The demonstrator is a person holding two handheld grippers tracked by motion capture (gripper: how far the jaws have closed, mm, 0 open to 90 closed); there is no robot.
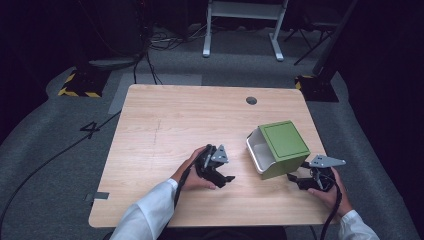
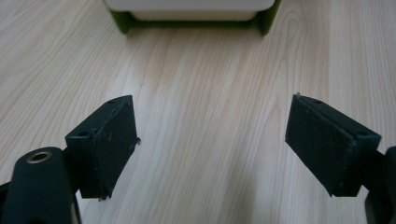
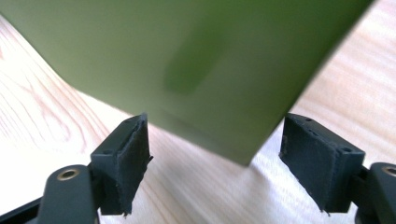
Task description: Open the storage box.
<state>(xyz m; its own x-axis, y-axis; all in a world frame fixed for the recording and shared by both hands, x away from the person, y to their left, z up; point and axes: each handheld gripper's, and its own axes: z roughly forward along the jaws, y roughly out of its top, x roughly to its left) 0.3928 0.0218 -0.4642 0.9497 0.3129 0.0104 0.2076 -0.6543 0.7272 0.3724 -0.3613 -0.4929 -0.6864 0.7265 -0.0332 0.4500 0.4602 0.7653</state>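
Green box (image 1: pixel 282 147) with a white inner drawer, tilted, on the right half of the wooden surface (image 1: pixel 165 125). My right gripper (image 1: pixel 300 181) sits just beside its near lower corner, jaws apart and empty; in the right gripper view the box's green wall (image 3: pixel 196 65) looms close ahead, between and above the jaws, not yet touched. My left gripper (image 1: pixel 222 175) rests mid-surface, jaws apart, with the drawer's open end (image 2: pixel 189 9) ahead. The right hand is nearer, I judge. No readable writing shows on the box.
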